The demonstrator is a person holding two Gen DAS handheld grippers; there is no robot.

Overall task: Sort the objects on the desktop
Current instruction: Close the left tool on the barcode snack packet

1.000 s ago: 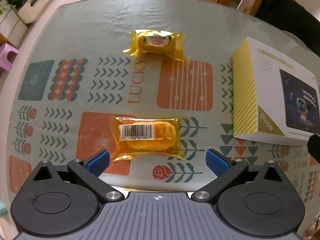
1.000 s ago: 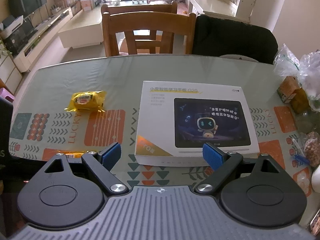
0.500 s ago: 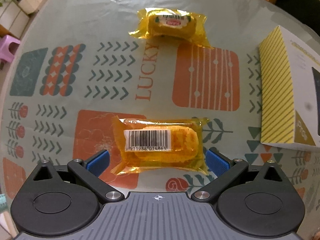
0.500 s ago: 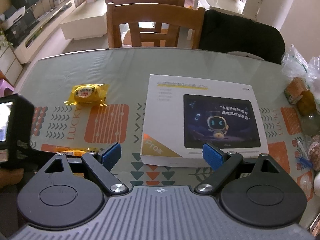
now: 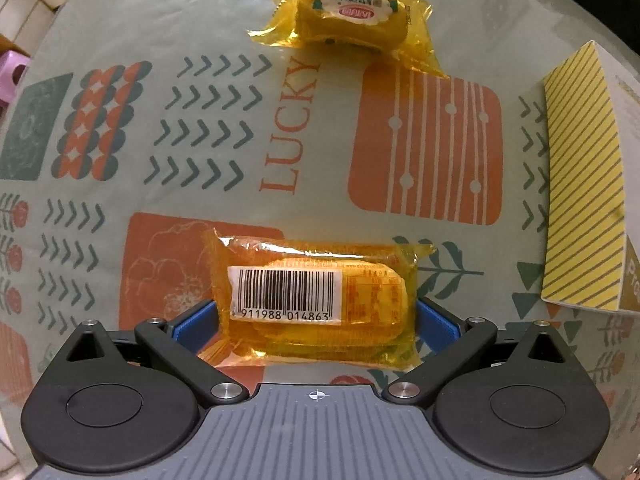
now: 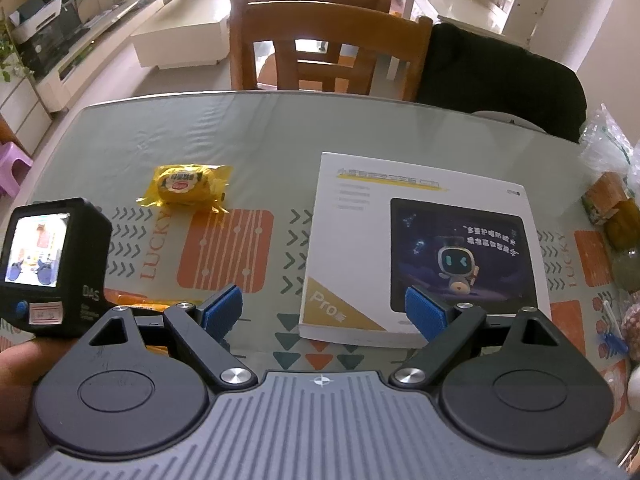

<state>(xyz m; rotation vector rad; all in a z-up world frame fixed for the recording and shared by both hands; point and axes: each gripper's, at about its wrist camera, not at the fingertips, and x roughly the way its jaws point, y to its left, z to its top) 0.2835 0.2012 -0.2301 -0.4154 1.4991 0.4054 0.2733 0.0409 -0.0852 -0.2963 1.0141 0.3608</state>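
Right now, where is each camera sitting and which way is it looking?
Left wrist: on the left gripper, looking down at the barcode snack between its open fingers.
Right wrist: on the right gripper, facing across the table to the white box; a hand shows.
Both see the far snack and the box.

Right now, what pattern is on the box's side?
Yellow with thin grey diagonal stripes on the box; left wrist view shows it best.

Wooden chair (image 6: 316,46) behind table, purple stool (image 6: 12,166), TV cabinet (image 6: 72,60)
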